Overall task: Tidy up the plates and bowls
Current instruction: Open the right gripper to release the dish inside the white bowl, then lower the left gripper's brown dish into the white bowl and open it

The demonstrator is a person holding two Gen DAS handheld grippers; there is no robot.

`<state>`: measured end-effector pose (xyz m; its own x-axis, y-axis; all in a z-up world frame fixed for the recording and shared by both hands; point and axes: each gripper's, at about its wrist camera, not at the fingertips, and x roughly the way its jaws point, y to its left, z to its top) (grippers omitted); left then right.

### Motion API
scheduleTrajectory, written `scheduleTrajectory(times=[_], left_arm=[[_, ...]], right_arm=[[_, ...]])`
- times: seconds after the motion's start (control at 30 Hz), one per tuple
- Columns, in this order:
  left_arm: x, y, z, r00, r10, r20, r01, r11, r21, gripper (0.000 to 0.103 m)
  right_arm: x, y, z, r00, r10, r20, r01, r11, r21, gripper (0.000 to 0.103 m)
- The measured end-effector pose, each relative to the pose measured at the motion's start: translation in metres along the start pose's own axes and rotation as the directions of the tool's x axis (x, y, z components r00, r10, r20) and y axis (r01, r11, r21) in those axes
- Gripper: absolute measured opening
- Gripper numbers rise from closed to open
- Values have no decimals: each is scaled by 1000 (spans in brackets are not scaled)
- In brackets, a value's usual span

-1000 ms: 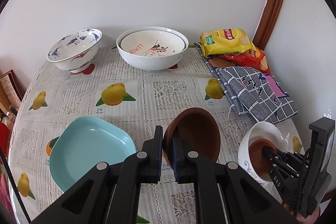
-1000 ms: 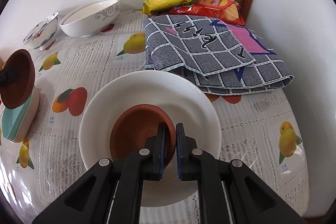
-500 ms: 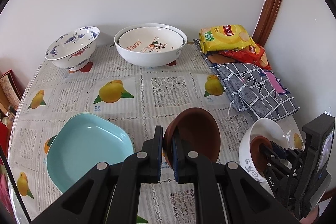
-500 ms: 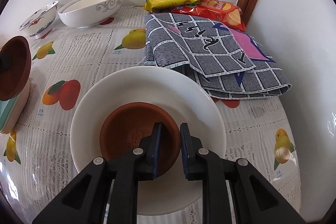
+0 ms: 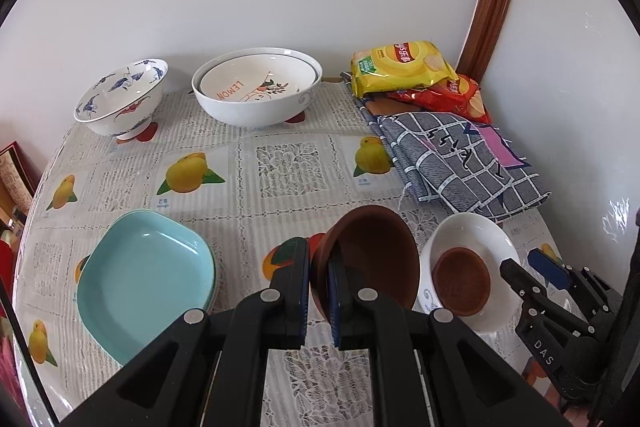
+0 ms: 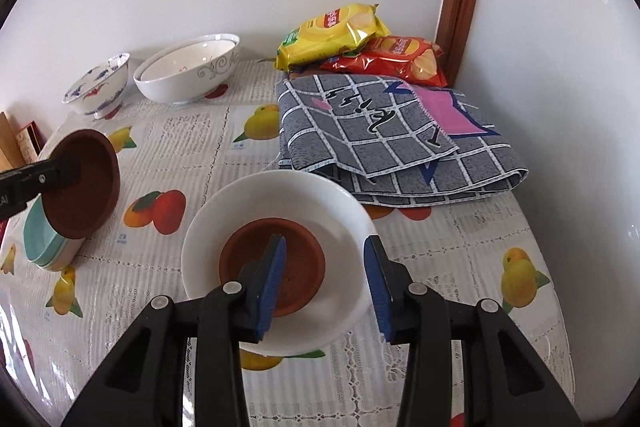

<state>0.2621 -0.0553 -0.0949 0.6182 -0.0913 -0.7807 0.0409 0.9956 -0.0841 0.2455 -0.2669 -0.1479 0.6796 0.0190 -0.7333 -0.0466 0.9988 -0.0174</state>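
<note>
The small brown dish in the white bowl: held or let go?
Let go: brown dish rests in white bowl; right gripper opening, pads clear.

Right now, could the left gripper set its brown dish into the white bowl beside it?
Probably yes: the left gripper holds the brown dish beside the white bowl, and the opening right gripper hovers above.

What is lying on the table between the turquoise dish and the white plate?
Only tablecloth with a printed orange fruit picture; no object lies between the turquoise dish and the white plate, seen in the right wrist view.
</note>
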Motion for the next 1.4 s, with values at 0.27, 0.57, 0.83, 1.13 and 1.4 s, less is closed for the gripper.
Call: scheduleTrajectory(times=[0.27,0.57,0.83,1.13,1.4], left_arm=[[0,-44,-5,997,-72,-16,72,997,15,9],[31,-84,-9,990,-115,-81,120,991,57,9],[56,-95,-11,987,-110,-120,120,990,77,9],[75,-97,-14,978,-136,-159,148,987,65,9],[82,-102,-16,972,-156,-173,170,983,69,9]], right_arm=[[-29,-44,-12,999,-35,29,33,999,43,42],[-30,-78,-25,999,-44,9,43,994,104,42],[-21,-80,-31,999,-47,-17,49,993,108,42],[-13,-80,-33,998,-52,-36,56,992,113,42],[-9,-78,-32,997,-52,-48,57,992,111,42]])
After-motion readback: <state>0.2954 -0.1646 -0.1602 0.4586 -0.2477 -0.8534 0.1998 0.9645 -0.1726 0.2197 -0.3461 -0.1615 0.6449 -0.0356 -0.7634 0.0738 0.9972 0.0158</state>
